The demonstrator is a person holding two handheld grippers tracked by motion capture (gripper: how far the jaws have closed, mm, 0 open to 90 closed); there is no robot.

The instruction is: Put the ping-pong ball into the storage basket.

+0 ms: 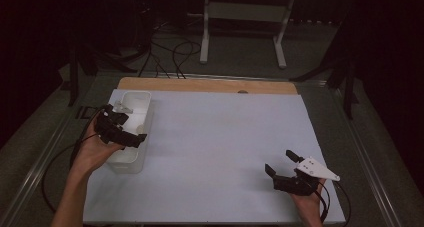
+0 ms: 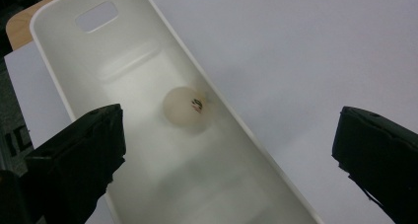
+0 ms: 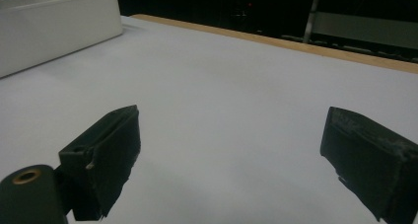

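Note:
A long white bin (image 1: 142, 101) stands at the left of the table. A small pale ball (image 2: 184, 105) with a dark mark lies on the bin's floor (image 2: 148, 76), close to its right wall. My left gripper (image 1: 127, 127) hovers over the bin, and in the left gripper view (image 2: 229, 150) its jaws are wide open with nothing between them. The ball sits ahead of the jaws, untouched. My right gripper (image 1: 280, 161) rests low at the table's front right, open and empty (image 3: 231, 150), pointing across the bare sheet toward the bin (image 3: 59, 26).
A white sheet (image 1: 215, 137) covers the table, with a wooden strip (image 1: 210, 84) along its far edge. Beyond the table, a white stand (image 1: 242, 17) and cables (image 1: 175, 52) sit on the dark floor. Metal rails (image 1: 370, 177) run along both sides of the table.

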